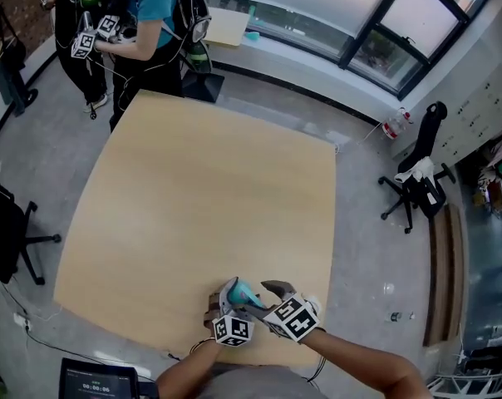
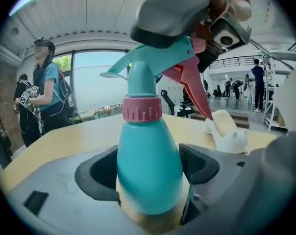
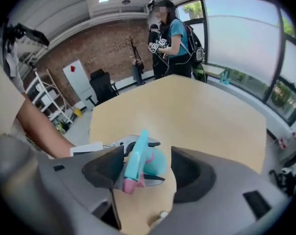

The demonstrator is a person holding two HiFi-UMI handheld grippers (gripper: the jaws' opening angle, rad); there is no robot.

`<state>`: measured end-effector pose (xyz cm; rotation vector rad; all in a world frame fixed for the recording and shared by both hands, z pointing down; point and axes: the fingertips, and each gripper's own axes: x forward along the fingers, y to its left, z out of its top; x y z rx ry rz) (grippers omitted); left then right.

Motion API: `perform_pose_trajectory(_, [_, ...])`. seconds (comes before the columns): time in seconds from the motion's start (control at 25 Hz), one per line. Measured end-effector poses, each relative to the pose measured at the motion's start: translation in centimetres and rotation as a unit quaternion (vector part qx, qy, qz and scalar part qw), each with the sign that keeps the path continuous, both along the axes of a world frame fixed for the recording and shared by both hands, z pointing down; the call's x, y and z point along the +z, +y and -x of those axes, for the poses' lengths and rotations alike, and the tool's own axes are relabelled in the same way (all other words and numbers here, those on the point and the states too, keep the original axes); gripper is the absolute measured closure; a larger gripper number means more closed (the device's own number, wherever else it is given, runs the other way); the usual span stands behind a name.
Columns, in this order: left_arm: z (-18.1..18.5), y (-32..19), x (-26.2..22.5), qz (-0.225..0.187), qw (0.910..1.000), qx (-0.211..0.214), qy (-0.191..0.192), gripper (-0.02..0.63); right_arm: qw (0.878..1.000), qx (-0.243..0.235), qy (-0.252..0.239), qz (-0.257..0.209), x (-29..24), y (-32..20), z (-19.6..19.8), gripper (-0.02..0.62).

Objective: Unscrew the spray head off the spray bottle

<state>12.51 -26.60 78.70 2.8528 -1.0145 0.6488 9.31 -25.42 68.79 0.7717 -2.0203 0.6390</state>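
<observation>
Left gripper (image 2: pixel 149 173) jaws clamp the spray bottle (image 2: pixel 149 141), upright at the table's (image 1: pixel 201 198) near edge. Right gripper (image 3: pixel 147 170) jaws stand open around the spray head (image 3: pixel 135 163), not pressing it. Pink collar (image 2: pixel 141 108) looks seated, so the head isn't off yet.

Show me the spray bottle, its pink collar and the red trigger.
spray bottle (image 2: pixel 149 165): left gripper view, middle of the teal body.
pink collar (image 2: pixel 142 108): left gripper view, its ribbed front.
red trigger (image 2: pixel 193 89): left gripper view, halfway along the lever.
</observation>
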Motion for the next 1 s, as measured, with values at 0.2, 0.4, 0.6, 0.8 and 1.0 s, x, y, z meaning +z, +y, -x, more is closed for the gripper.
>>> perform_pose_trajectory(0.2, [-0.3, 1.6, 0.3, 0.0, 0.994, 0.106, 0.026, 0.245, 0.943, -0.323, 0.062, -0.054, 1.6, 1.4, 1.7, 0.502])
perform_pose_trajectory(0.4, [-0.4, 3.9, 0.2, 0.018, 0.9626, 0.269, 0.029, 0.245, 0.711, -0.679, 0.128, -0.129, 1.3, 3.4, 1.7, 0.502])
perform_pose_trajectory(0.6, [-0.3, 2.7, -0.1, 0.04, 0.9777, 0.199, 0.053, 0.245, 0.784, -0.584, 0.142, -0.153, -0.1, 0.5, 2.0, 0.379])
perform_pose_trajectory(0.8, [0.5, 0.2, -0.2, 0.061, 0.9959, -0.016, 0.065, 0.245, 0.992, -0.02, -0.052, -0.117, -5.3, -1.9, -1.5, 0.328])
perform_pose_trajectory(1.0, [0.6, 0.1, -0.2, 0.084, 0.9918, -0.073, 0.064, 0.245, 0.989, 0.119, -0.033, -0.075, -1.5, -0.2, 0.4, 0.329])
